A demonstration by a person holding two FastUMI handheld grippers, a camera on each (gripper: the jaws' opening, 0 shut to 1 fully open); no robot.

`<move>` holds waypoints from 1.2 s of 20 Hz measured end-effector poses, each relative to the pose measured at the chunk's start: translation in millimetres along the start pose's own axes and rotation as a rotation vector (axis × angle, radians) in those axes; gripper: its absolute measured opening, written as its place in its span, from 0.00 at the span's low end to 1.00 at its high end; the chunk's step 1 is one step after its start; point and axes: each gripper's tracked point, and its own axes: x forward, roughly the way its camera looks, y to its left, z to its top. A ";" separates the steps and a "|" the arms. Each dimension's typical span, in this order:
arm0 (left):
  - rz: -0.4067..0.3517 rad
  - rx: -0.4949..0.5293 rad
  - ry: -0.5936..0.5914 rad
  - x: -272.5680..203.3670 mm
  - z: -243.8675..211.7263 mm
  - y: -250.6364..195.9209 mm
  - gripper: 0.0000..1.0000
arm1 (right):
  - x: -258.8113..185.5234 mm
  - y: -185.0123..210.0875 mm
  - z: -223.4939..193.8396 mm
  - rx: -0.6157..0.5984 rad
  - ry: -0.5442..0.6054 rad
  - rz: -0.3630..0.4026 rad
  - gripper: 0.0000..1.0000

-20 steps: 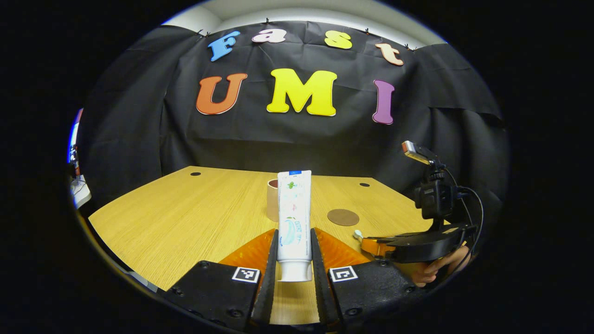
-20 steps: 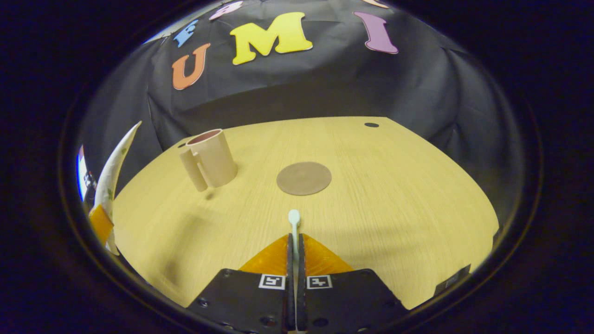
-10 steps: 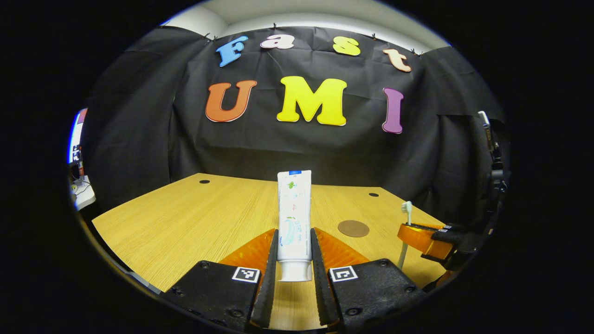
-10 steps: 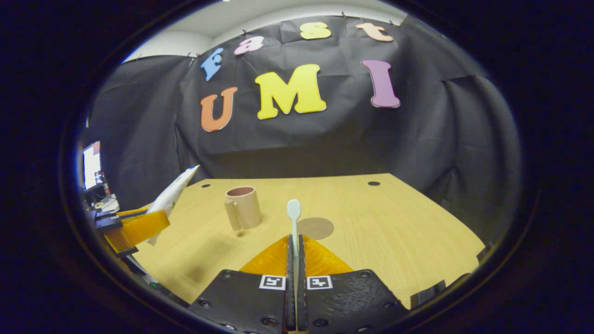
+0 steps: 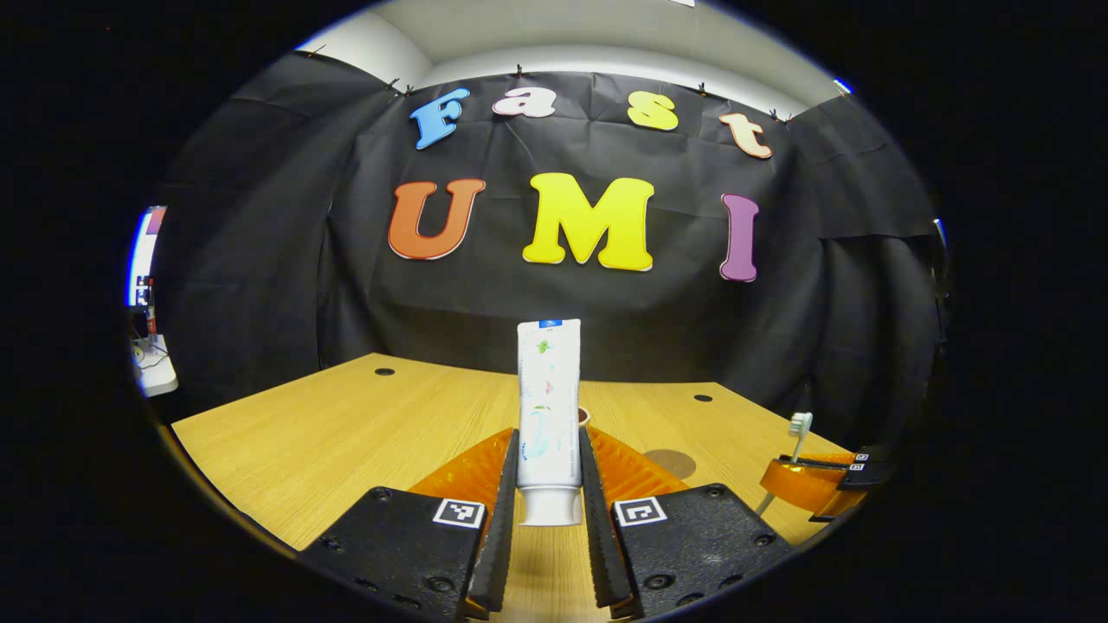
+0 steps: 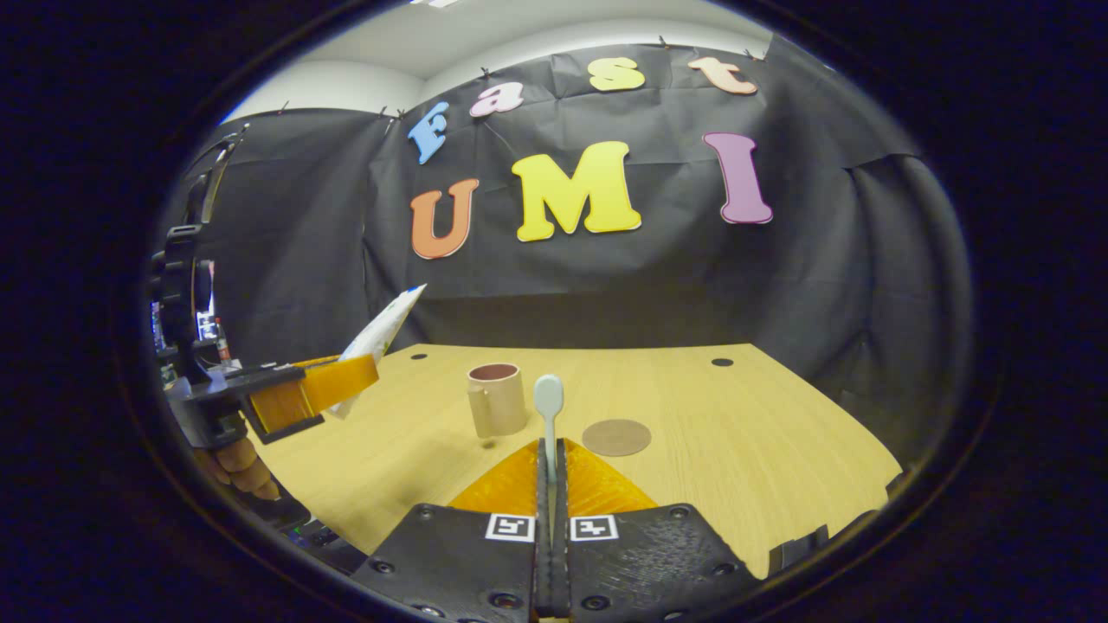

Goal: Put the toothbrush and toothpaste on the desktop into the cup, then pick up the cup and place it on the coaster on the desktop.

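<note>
My left gripper (image 5: 549, 446) is shut on a white toothpaste tube (image 5: 548, 407), cap end toward the camera, held above the wooden desk (image 5: 346, 433). The tube hides most of the tan cup (image 5: 582, 417) behind it. My right gripper (image 6: 550, 454) is shut on a pale toothbrush (image 6: 548, 407), its head pointing forward. In the right gripper view the tan cup (image 6: 496, 398) with a handle stands upright on the desk, and the round brown coaster (image 6: 615, 437) lies just to its right. The left gripper (image 6: 342, 385) with its tube (image 6: 379, 333) shows at the left there; the right gripper (image 5: 814, 480) with the toothbrush (image 5: 798, 426) shows at the right of the left gripper view.
The coaster (image 5: 669, 463) lies right of the cup in the left gripper view. The desk (image 6: 736, 433) has small dark holes (image 6: 721, 362) near its far corners. A hand (image 6: 238, 463) holds the left gripper. Black cloth walls close the back and sides.
Both grippers have risen and tilted up with their loads, so the cup and coaster sit lower and farther in view. The right gripper has drawn back from the desk.
</note>
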 end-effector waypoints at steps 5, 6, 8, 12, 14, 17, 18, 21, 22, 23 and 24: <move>-0.062 -0.038 -0.092 44.8 26.0 -7.1 0.40 | -5.8 -5.3 3.1 -0.006 -0.024 -0.007 0.00; -0.072 -0.041 -0.099 52.5 24.3 -8.3 0.40 | -6.3 -9.9 3.0 -0.008 -0.027 -0.011 0.00; -0.082 -0.038 -0.109 73.9 18.9 -4.2 0.40 | -8.0 -13.5 2.8 -0.004 -0.033 -0.011 0.00; -0.122 -0.030 -0.085 118.0 0.8 -13.0 0.41 | -11.8 -20.2 5.3 -0.006 -0.047 -0.013 0.00; -0.169 -0.046 -0.068 135.3 -9.3 -20.5 0.42 | -13.4 -22.4 6.5 -0.003 -0.048 -0.009 0.00; -0.172 -0.050 -0.037 151.0 -24.2 -20.8 0.42 | -16.5 -29.7 7.5 -0.011 -0.051 -0.016 0.00; -0.162 -0.049 -0.028 153.0 -28.6 -18.0 0.49 | -17.4 -32.1 6.9 -0.012 -0.051 -0.017 0.00; -0.155 -0.057 -0.015 152.8 -33.2 -17.3 0.43 | -16.0 -36.9 6.8 0.004 -0.045 -0.019 0.00; -0.156 -0.054 -0.018 151.6 -33.1 -18.1 0.43 | -15.7 -38.1 5.2 0.008 -0.042 -0.020 0.00; -0.157 -0.050 -0.024 151.4 -31.7 -18.1 0.44 | -15.7 -38.9 4.3 0.014 -0.039 -0.020 0.00; -0.160 -0.041 -0.029 150.5 -31.2 -18.7 0.44 | -15.7 -37.9 3.8 0.019 -0.037 -0.017 0.00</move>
